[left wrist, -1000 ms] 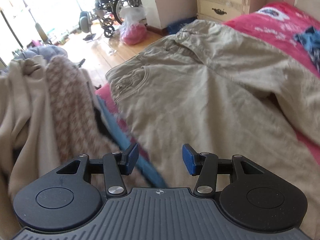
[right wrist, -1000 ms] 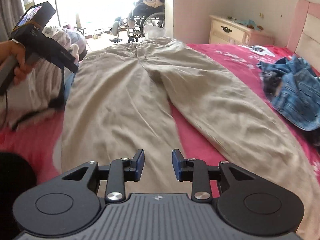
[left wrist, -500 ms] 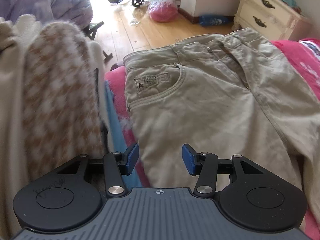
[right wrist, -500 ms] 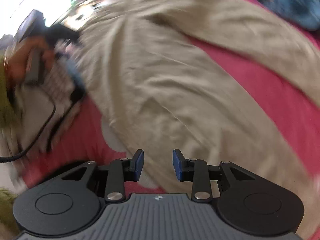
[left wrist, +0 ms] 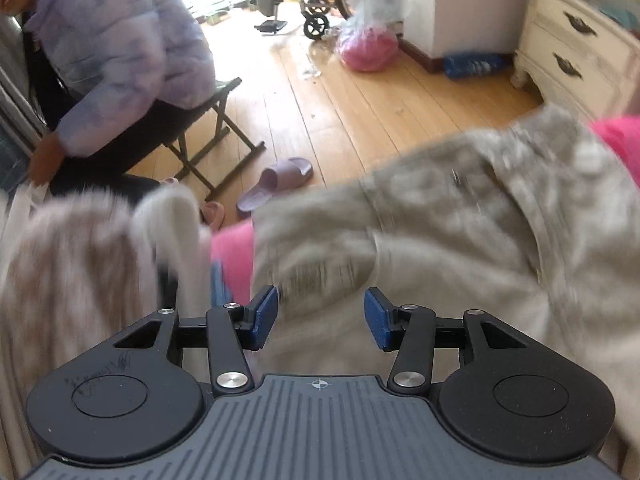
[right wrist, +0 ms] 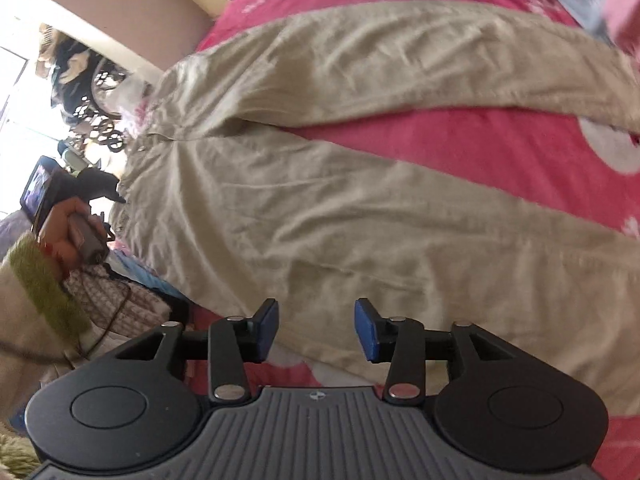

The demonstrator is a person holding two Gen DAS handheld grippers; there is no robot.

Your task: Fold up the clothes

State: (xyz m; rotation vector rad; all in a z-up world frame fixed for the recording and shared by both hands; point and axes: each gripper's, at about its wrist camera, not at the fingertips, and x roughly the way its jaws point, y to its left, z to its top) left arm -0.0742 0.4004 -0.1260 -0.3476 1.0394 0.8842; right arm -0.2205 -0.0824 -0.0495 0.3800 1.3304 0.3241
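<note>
Trousers [right wrist: 320, 208] of beige cloth lie spread flat on the bed [right wrist: 500, 144], on its pink cover, with the waist toward the far left and the two legs fanning out to the right, a wedge of pink showing between them. In the left wrist view the waistband and a pocket of the same trousers [left wrist: 460, 240] sit at the bed's edge, blurred. A heap of other clothes [left wrist: 80, 264], cream and brown-checked, lies to the left of the trousers. Beyond the bed, on the wooden floor [left wrist: 340, 112], a person in a pale purple jacket [left wrist: 116, 40] sits on a folding stool [left wrist: 212, 136], with a slipper [left wrist: 280, 180] near it and a cream dresser [left wrist: 576, 48] far right.

The left claw [left wrist: 320, 318] hangs over the pocket area, jaws about half apart and empty. The right claw [right wrist: 316, 330] hovers above the near trouser leg by its lower edge; its jaws have just been opening and nothing is between them. A hand [right wrist: 64, 232] with a green cuff grips the left tool's handle at the waist end.
</note>
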